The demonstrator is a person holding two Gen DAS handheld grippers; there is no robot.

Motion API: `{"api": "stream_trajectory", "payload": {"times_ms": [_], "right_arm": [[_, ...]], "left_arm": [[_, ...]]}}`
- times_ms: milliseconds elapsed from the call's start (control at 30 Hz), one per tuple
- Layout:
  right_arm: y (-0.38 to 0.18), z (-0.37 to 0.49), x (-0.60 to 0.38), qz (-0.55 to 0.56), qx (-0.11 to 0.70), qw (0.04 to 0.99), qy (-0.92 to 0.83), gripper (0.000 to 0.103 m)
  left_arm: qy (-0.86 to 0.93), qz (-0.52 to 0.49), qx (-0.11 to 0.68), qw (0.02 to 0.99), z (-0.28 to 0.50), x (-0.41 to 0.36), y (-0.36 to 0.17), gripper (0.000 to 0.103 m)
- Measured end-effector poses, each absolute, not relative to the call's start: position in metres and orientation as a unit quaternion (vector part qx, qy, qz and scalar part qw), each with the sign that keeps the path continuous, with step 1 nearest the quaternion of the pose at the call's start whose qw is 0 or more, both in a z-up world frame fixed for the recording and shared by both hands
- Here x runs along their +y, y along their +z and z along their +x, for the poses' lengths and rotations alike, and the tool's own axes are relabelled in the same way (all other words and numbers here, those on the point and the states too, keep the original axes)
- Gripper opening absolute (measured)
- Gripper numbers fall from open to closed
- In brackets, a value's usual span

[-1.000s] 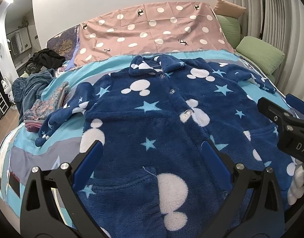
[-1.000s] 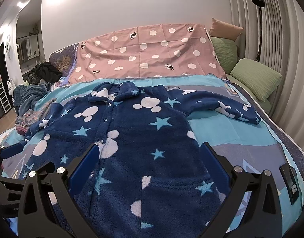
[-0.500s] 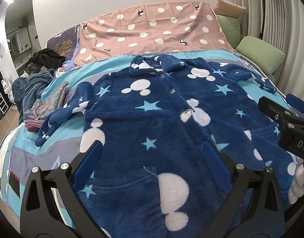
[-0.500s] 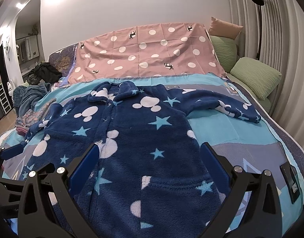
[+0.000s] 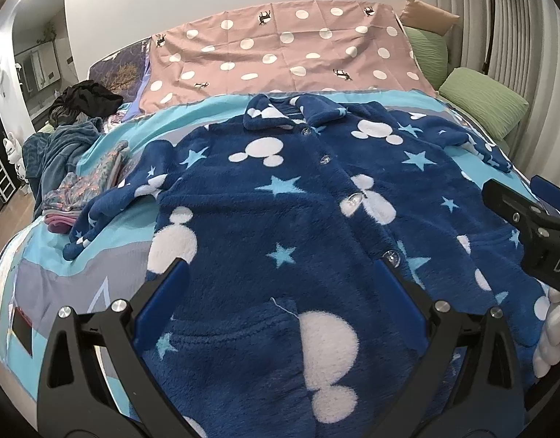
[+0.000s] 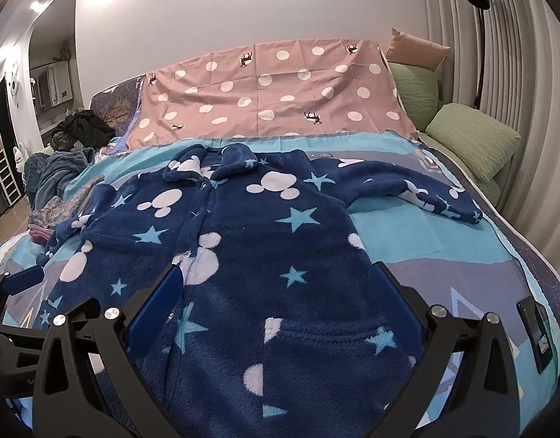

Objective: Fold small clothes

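A navy fleece child's jacket [image 5: 280, 197] with white mouse heads and light blue stars lies spread flat, front up and buttoned, on the bed; it also shows in the right wrist view [image 6: 250, 241]. Its sleeves reach out to the left [image 5: 108, 204] and right [image 6: 418, 189]. My left gripper [image 5: 280, 303] is open and empty, above the jacket's lower left part. My right gripper [image 6: 276, 303] is open and empty, above the lower right part. The right gripper also shows at the right edge of the left wrist view [image 5: 535, 226].
The bed has a light blue and grey cover [image 6: 407, 233] and a pink polka-dot sheet [image 5: 280, 54] at the back. A pile of small clothes [image 5: 83, 189] lies at left. Green pillows [image 6: 473, 142] lie at right. A dark phone [image 6: 535, 332] lies near the right edge.
Almost nothing has moved. Both grippers stay open above the jacket with only a slight drift of view.
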State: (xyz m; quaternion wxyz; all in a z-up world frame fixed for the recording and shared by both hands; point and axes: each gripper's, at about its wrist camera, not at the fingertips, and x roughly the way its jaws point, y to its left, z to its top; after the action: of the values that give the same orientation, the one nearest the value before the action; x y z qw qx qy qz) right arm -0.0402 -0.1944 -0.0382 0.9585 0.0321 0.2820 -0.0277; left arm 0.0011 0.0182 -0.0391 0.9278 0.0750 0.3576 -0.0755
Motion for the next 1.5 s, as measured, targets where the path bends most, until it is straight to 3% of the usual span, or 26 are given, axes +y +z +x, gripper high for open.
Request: {"api": "stream_trajectory", "payload": {"times_ms": [867, 1200, 1500], "right_arm": [[-0.044, -0.038, -0.187, 0.024, 0.290, 0.956, -0.026, 0.102], [-0.047, -0.023, -0.186, 0.011, 0.318, 0.947, -0.038, 0.102], [-0.051, -0.010, -0.178, -0.014, 0.340, 0.939, -0.054, 0.102]], "left_arm": [[-0.075, 0.059, 0.362, 0.927, 0.004, 0.028, -0.049, 0.101], [-0.090, -0.032, 0.365, 0.926, 0.025, 0.080, -0.048, 0.101], [-0.016, -0.217, 0.375, 0.901, 0.085, 0.232, -0.063, 0.068]]}}
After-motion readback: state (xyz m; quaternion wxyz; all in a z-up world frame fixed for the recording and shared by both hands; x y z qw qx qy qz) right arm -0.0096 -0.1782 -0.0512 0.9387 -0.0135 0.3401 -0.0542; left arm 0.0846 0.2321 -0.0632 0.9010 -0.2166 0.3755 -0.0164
